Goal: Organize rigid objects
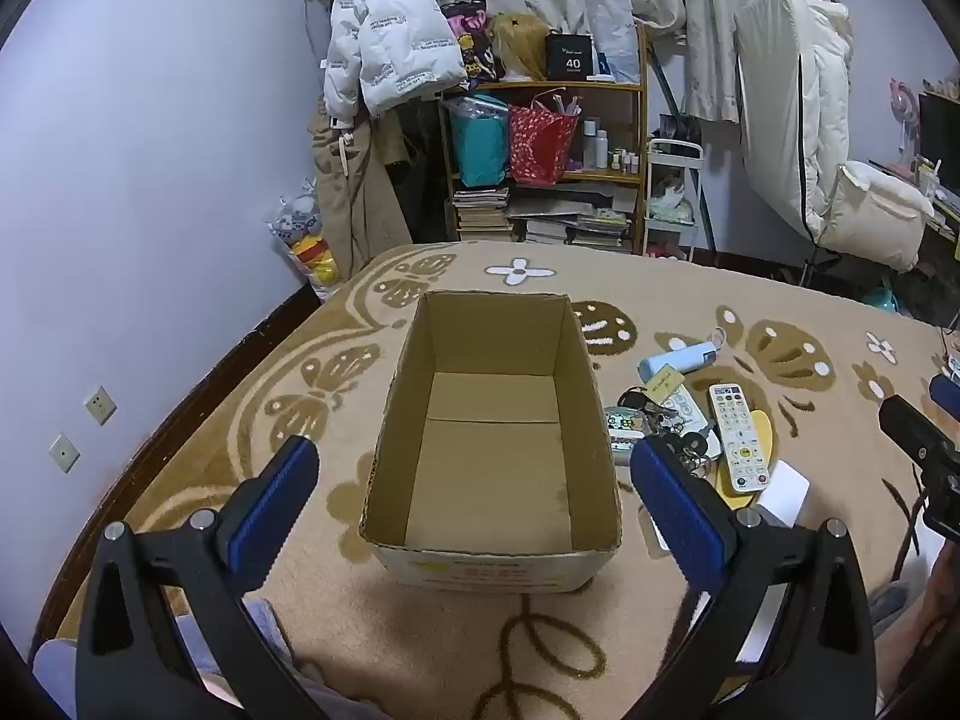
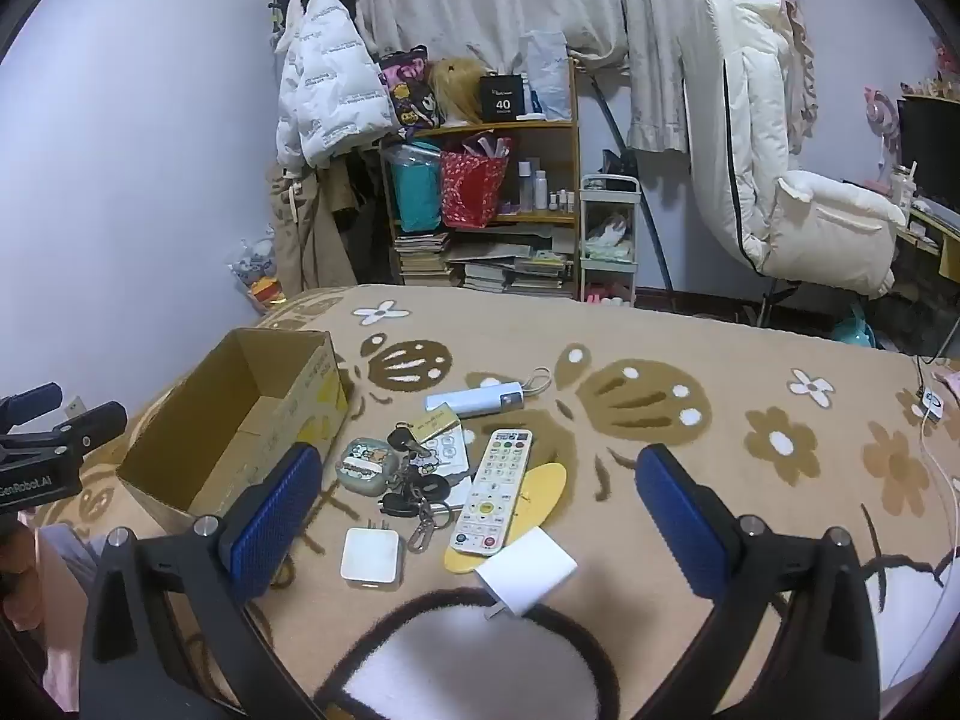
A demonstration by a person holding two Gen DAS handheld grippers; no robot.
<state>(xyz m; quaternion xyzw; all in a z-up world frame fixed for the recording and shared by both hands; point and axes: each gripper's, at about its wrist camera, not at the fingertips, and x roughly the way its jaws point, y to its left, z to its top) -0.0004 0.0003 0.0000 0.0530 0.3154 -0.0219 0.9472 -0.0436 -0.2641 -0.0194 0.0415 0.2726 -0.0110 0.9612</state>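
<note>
An empty cardboard box [image 1: 591,420] [image 2: 240,396] stands open on the patterned bed blanket. My left gripper [image 1: 474,471] hangs open over the box's near half, holding nothing. To the right of the box lies a small pile: a white remote [image 2: 492,489] [image 1: 738,435], a pale blue tube [image 2: 477,401] [image 1: 678,360], a bunch of keys [image 2: 414,489], a green earbud case [image 2: 363,465], a white charger [image 2: 371,557], a white plug adapter [image 2: 525,570] and a yellow oval [image 2: 543,489]. My right gripper [image 2: 480,477] is open above this pile, empty.
The tan blanket [image 2: 750,372] with brown butterflies covers the bed. A purple wall runs along the left. Beyond the bed's far edge are a cluttered shelf [image 1: 540,162], hanging coats and a white chair [image 2: 792,210]. A white cable [image 2: 936,450] lies at the right.
</note>
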